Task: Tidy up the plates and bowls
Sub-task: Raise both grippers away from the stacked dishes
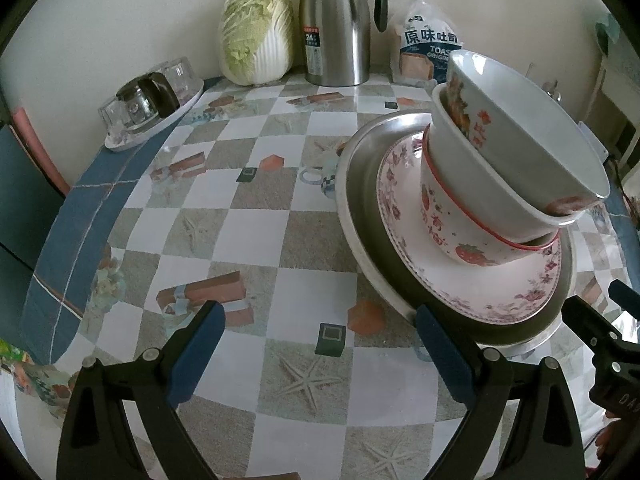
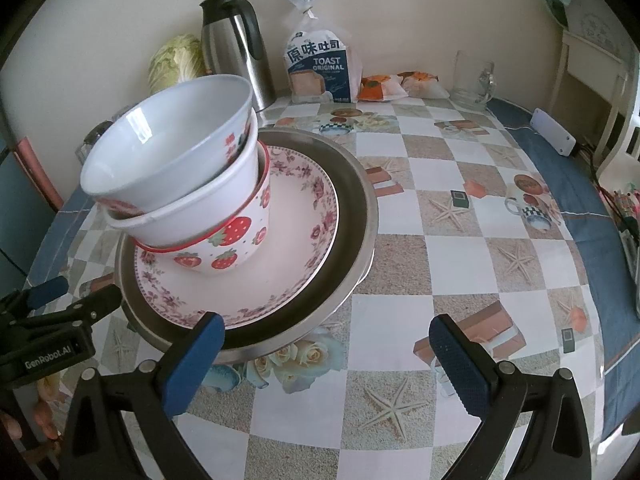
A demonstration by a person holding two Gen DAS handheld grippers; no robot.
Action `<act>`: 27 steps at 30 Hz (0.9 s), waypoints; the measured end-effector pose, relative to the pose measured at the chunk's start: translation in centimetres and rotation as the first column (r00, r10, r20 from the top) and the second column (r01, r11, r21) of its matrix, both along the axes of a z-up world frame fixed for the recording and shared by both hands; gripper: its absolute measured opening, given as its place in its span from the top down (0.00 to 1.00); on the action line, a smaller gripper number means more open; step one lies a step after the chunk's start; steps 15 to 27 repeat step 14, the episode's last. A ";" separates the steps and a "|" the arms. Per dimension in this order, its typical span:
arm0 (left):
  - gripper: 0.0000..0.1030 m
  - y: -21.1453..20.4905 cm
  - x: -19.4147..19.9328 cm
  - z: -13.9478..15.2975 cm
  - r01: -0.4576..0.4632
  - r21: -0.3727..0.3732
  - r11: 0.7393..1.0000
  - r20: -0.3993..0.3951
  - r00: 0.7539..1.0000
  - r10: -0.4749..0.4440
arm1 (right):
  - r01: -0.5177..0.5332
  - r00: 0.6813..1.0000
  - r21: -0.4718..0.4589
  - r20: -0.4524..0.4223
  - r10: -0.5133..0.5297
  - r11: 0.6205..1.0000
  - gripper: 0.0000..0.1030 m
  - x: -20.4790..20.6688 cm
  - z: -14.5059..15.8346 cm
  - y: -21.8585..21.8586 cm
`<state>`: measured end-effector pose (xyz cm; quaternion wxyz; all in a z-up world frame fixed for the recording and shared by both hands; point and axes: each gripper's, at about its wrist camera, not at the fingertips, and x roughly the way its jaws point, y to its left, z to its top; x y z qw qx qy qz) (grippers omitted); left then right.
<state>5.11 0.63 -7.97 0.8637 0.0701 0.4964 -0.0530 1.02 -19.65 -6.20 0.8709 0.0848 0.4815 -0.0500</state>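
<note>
A stack stands on the checked table: a steel plate (image 1: 360, 216) (image 2: 356, 216) at the bottom, a pink floral plate (image 1: 460, 280) (image 2: 296, 240) on it, then a strawberry bowl (image 1: 444, 224) (image 2: 236, 244), a white bowl (image 1: 480, 184) (image 2: 192, 212) and a tilted white bowl (image 1: 532, 120) (image 2: 172, 148) on top. My left gripper (image 1: 320, 336) is open and empty, left of the stack's near rim. My right gripper (image 2: 326, 348) is open and empty, right of the stack's near rim. Each gripper shows at the edge of the other's view.
At the back wall stand a cabbage (image 1: 256, 40), a steel thermos jug (image 1: 336, 28) (image 2: 236, 40) and a toast bag (image 1: 428, 44) (image 2: 320, 60). A tray of glasses (image 1: 148, 100) is at the far left. A glass mug (image 2: 472, 76) and snack packets (image 2: 384, 86) are at the far right.
</note>
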 end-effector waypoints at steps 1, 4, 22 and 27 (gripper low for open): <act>0.06 -0.1 0.0 0.0 0.002 0.001 1.000 0.001 1.000 -0.002 | -0.002 1.000 0.000 0.000 0.002 1.000 0.00 0.0 0.0 0.0; 0.06 -0.1 -0.1 0.1 0.005 -0.001 1.000 0.001 1.000 -0.005 | -0.006 1.000 -0.001 0.001 0.006 1.000 0.00 0.0 0.0 0.1; 0.06 -0.3 -0.2 0.4 0.022 -0.007 1.000 0.014 1.000 -0.022 | -0.009 1.000 -0.002 -0.004 0.009 1.000 0.00 0.0 -0.1 0.2; 0.06 -0.3 -0.2 0.4 0.022 -0.007 1.000 0.014 1.000 -0.022 | -0.009 1.000 -0.002 -0.004 0.009 1.000 0.00 0.0 -0.1 0.2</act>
